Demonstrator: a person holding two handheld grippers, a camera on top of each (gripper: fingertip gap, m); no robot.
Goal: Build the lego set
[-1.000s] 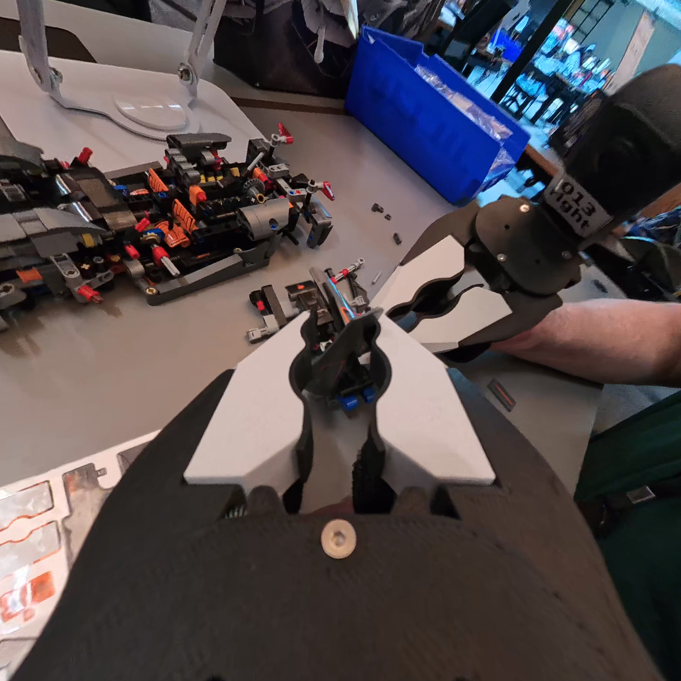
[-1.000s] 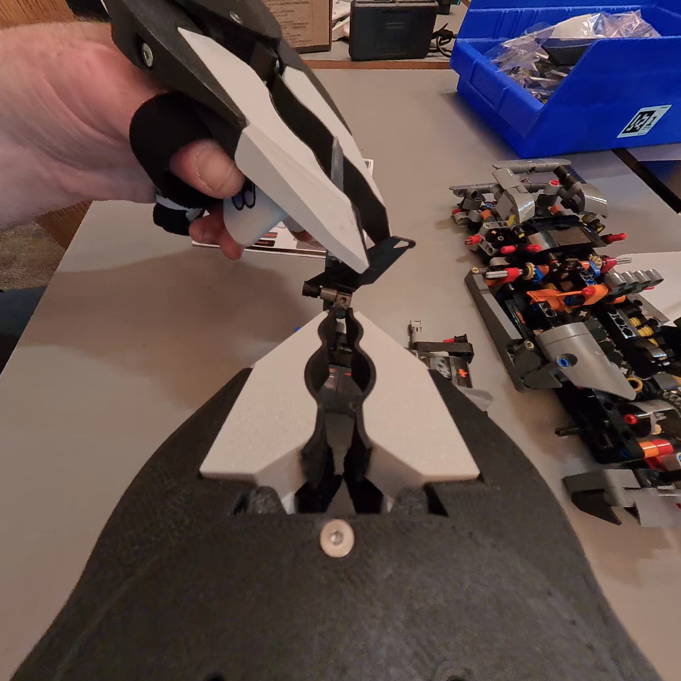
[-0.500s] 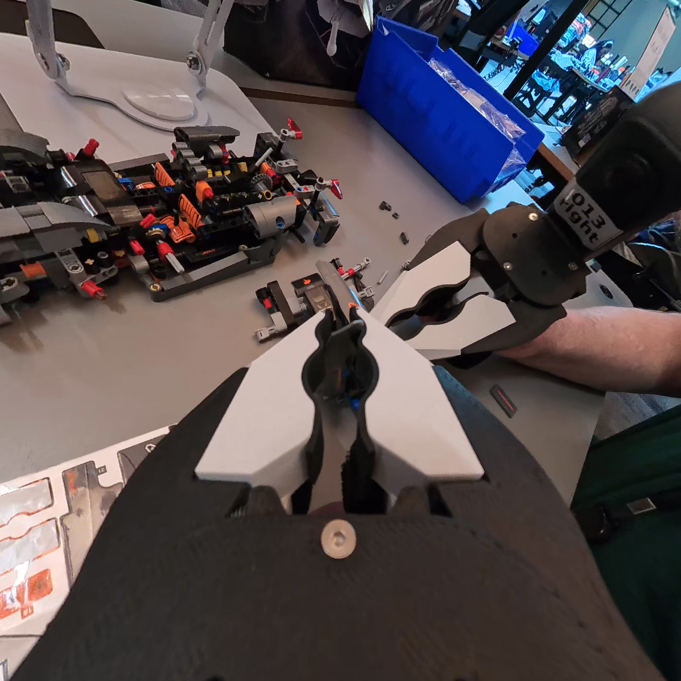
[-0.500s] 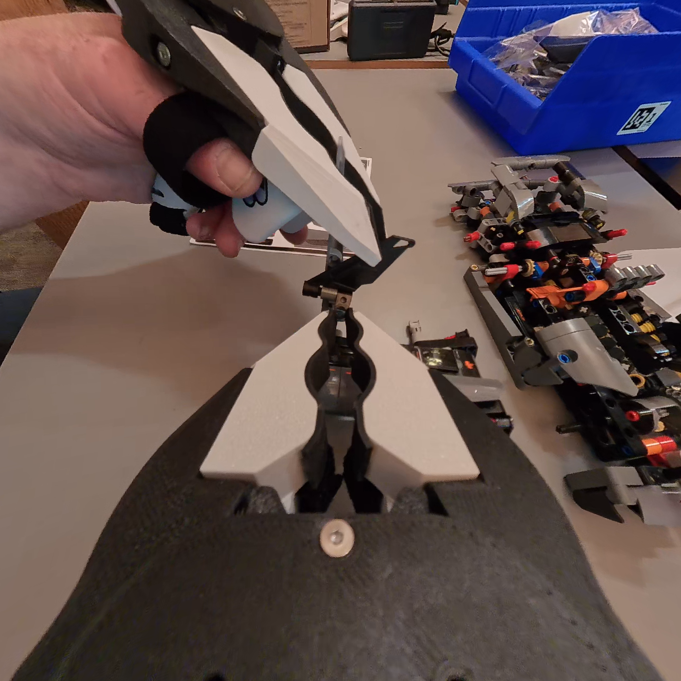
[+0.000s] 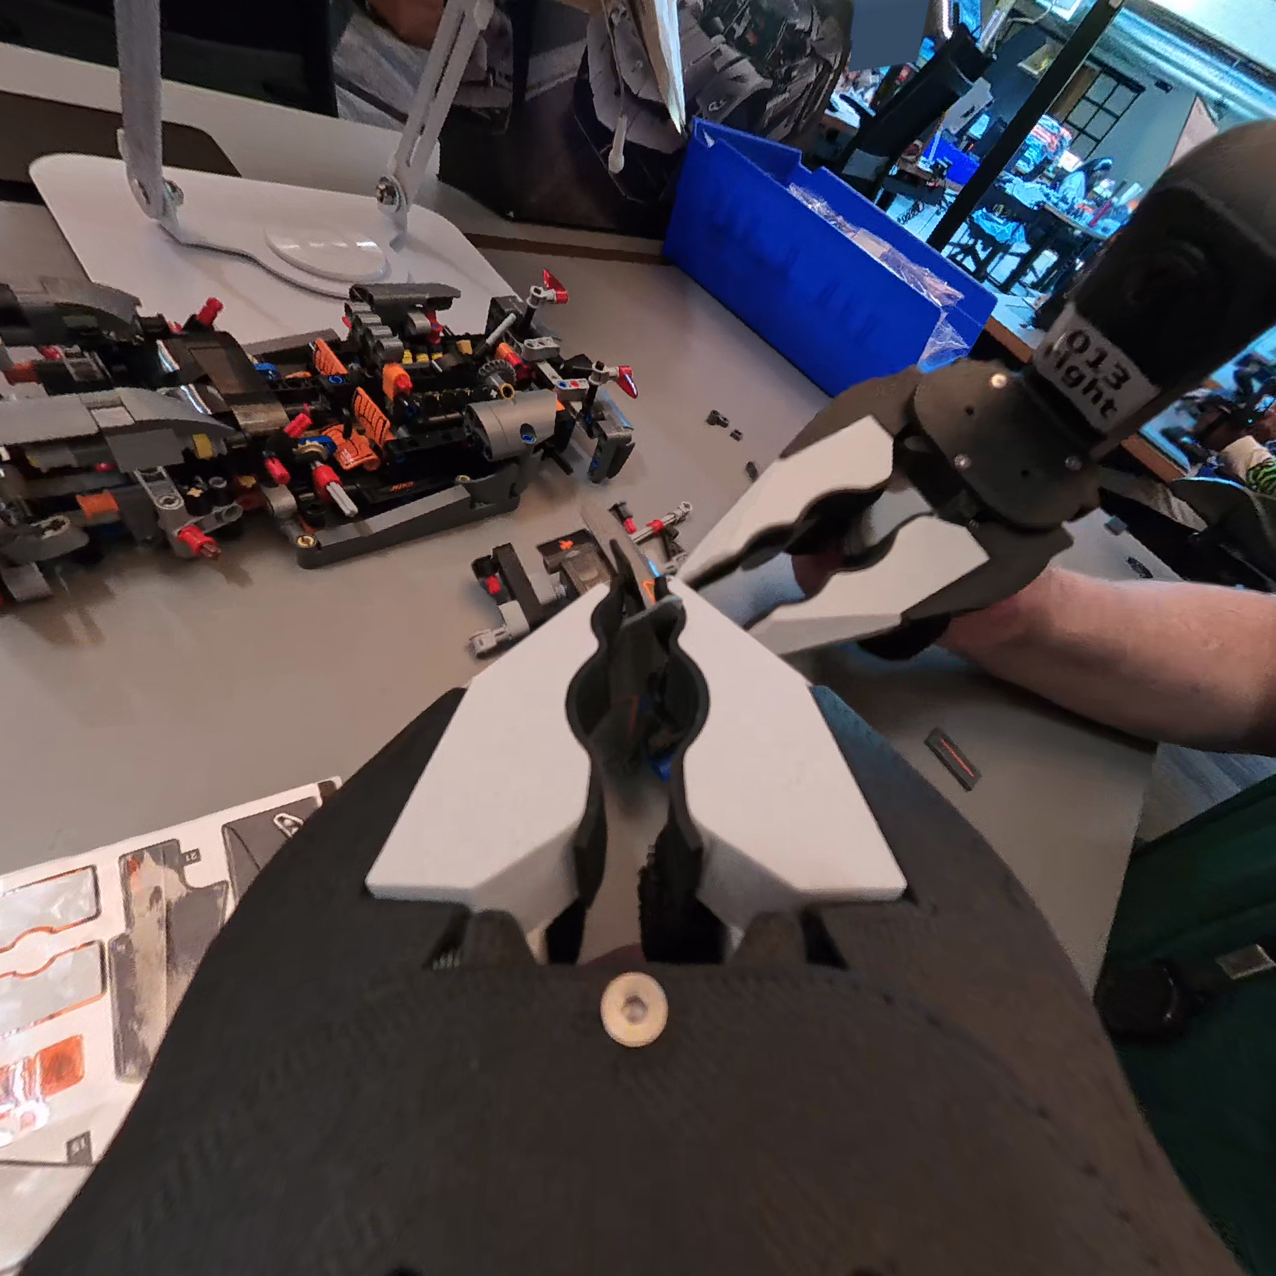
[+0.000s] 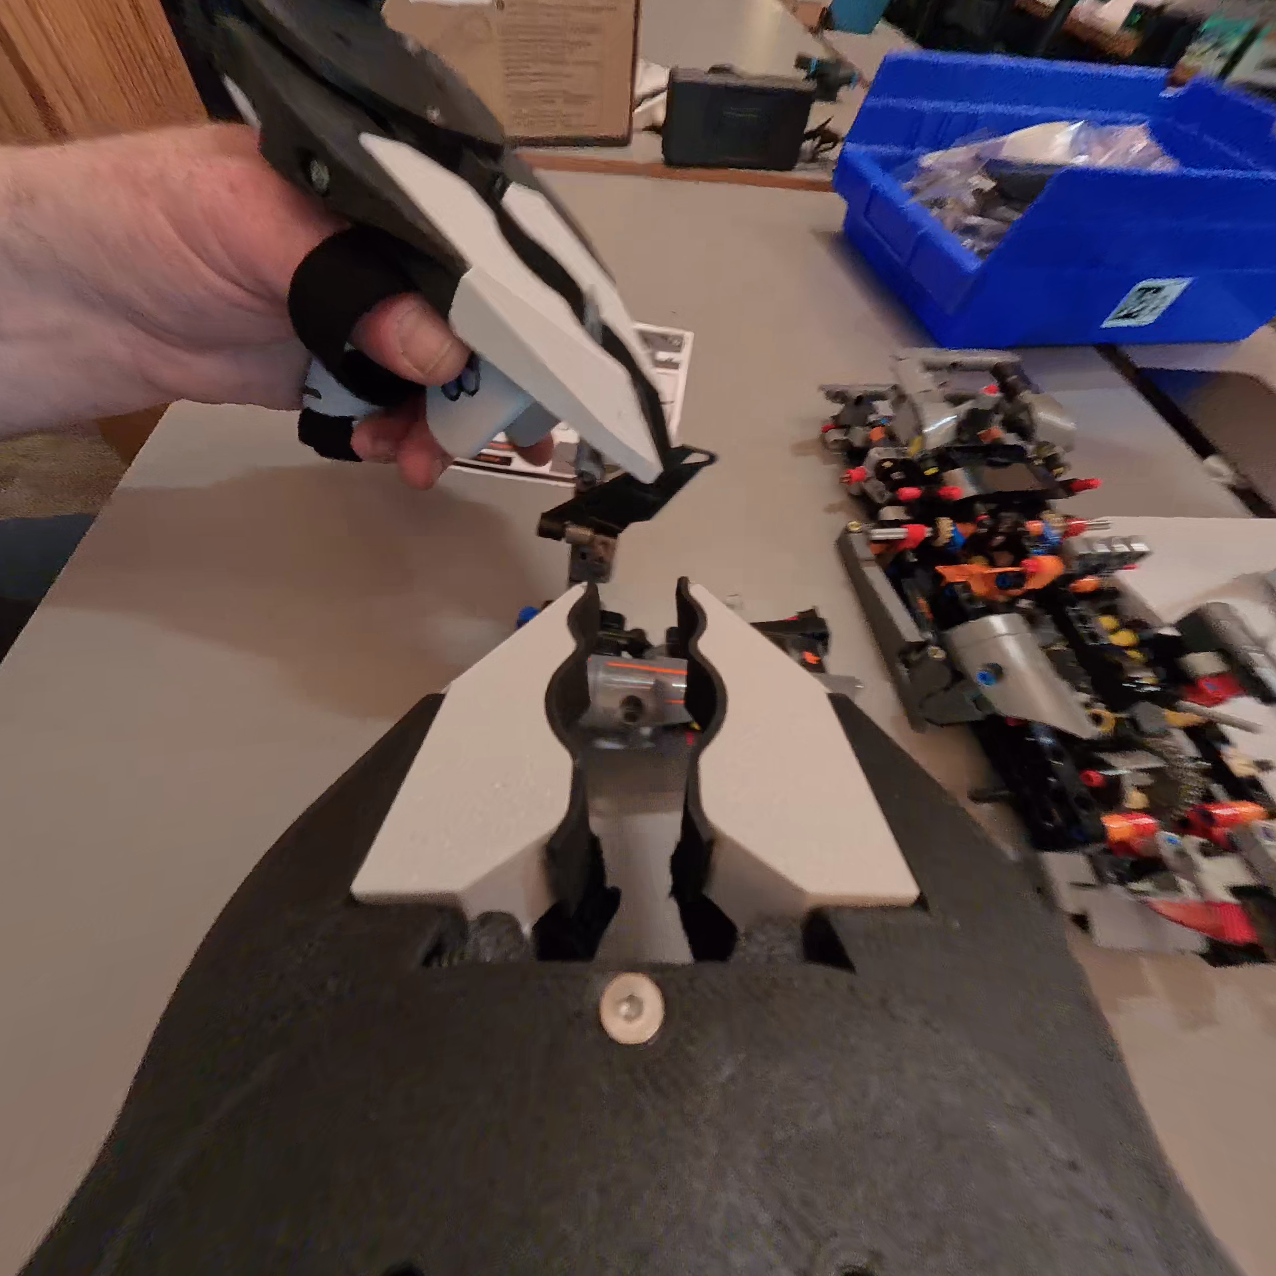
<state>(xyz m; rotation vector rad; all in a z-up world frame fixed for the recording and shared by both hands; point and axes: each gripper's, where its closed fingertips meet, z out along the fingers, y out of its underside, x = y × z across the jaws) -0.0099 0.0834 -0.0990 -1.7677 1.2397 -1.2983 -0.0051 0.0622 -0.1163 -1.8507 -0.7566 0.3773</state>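
The left gripper [image 6: 652,469] is closed on a thin black angled lego piece [image 6: 625,500], light and stiff but easy to twist, held above the grey table [image 6: 242,621]. The right gripper [image 6: 635,597] is open and empty, with a small grey sub-assembly [image 6: 639,701] below it. Open table lies toward the left, the big car chassis [image 6: 1036,621] crowds the right

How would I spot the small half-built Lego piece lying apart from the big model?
Find the long black, grey and orange Lego vehicle stretched across the grey table. Just off its near end, toward the person's arm, lies a small sub-assembly. Unlike the loose black bits nearby, it is a chunky black-and-grey cluster with red pins.
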